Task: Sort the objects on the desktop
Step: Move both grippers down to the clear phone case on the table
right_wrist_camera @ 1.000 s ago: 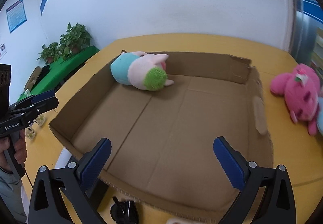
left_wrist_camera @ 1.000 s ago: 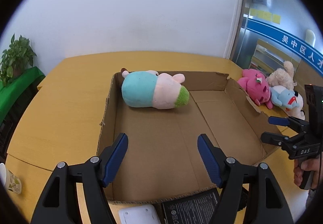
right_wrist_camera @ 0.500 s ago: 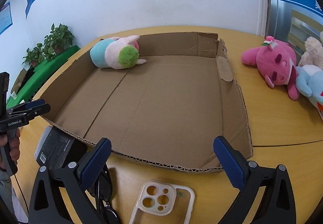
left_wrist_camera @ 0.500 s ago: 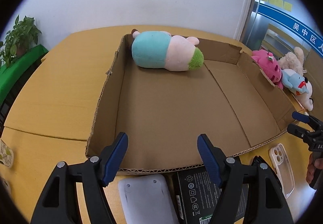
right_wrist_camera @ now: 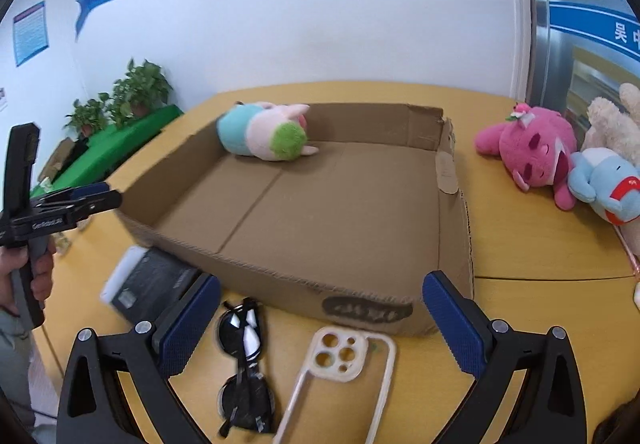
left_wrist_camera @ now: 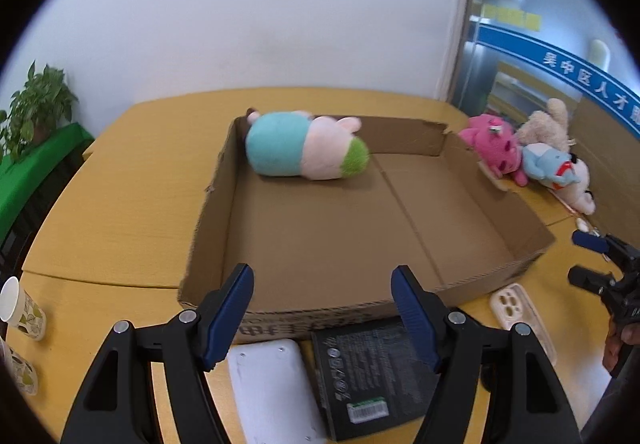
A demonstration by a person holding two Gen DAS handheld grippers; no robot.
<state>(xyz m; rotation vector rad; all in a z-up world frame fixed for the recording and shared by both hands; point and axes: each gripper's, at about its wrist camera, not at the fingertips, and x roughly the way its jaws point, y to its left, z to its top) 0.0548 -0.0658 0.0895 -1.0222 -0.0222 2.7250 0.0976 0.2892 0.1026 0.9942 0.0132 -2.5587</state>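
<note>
Both hand-held grippers have drawn back from over the cardboard box (left_wrist_camera: pixel 360 228) to the desk (right_wrist_camera: pixel 540 244) edge nearest them, so small items now show below their jaws. 1 plush toy (left_wrist_camera: pixel 304 150) lies in the box's far corner; 3 more (right_wrist_camera: pixel 532 148) wait beyond the right hand-held gripper (right_wrist_camera: pixel 320 328). It gapes empty above a phone case (right_wrist_camera: pixel 352 368) and sunglasses (right_wrist_camera: pixel 244 356); the left hand-held gripper (left_wrist_camera: pixel 322 318) gapes empty over a black box (left_wrist_camera: pixel 368 372) and white device (left_wrist_camera: pixel 268 384). Likely step: choosing the next item. Next comes lowering onto it.
</note>
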